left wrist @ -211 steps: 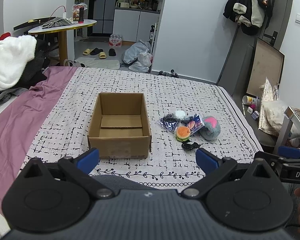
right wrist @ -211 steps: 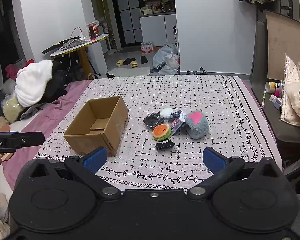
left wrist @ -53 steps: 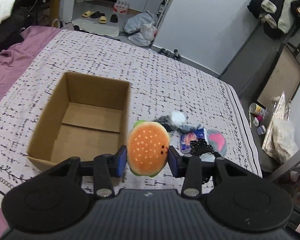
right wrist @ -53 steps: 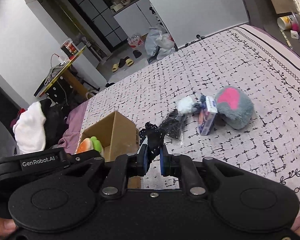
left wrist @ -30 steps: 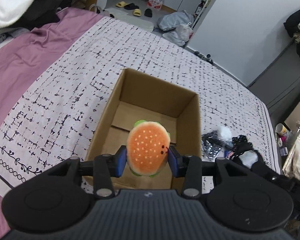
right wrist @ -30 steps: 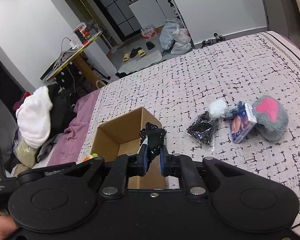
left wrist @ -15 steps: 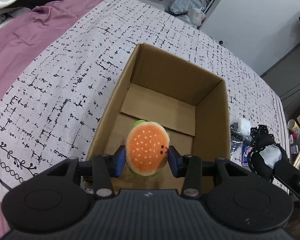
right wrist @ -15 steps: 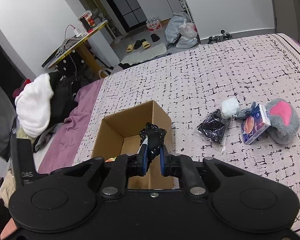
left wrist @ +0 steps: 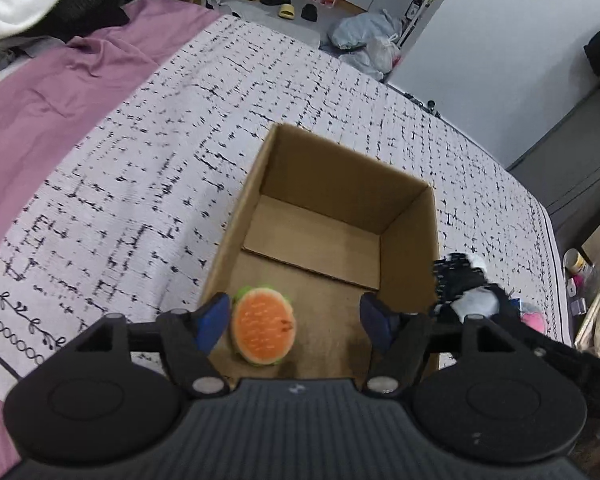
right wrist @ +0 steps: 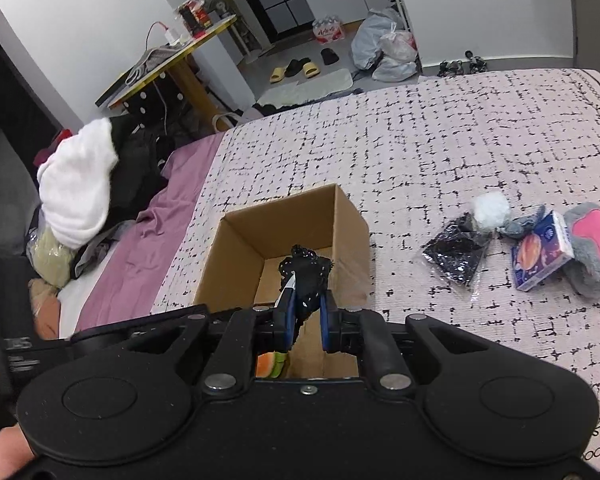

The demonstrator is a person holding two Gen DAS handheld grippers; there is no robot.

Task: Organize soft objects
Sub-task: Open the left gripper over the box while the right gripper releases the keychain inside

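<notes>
Opening over the cardboard box [left wrist: 408, 240], the left tongs [left wrist: 296, 322] release the burger toy [left wrist: 264, 331]; the black lace piece [right wrist: 306, 280], gripped by the right tongs [right wrist: 305, 326], is seen above the box's centre.

Left wrist view steeply down, close over cardboard box [left wrist: 340, 216], right wrist view oblique, sharing box [right wrist: 284, 232]

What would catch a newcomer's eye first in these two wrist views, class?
First, the orange burger plush inside the open cardboard box, between the left gripper fingers as its jaws are opening, no pad pressing it. Next, the right gripper, shut on a black lacy item above that box. To the right on the patterned bedspread lies the heap with a grey plush with a pink patch.
</notes>
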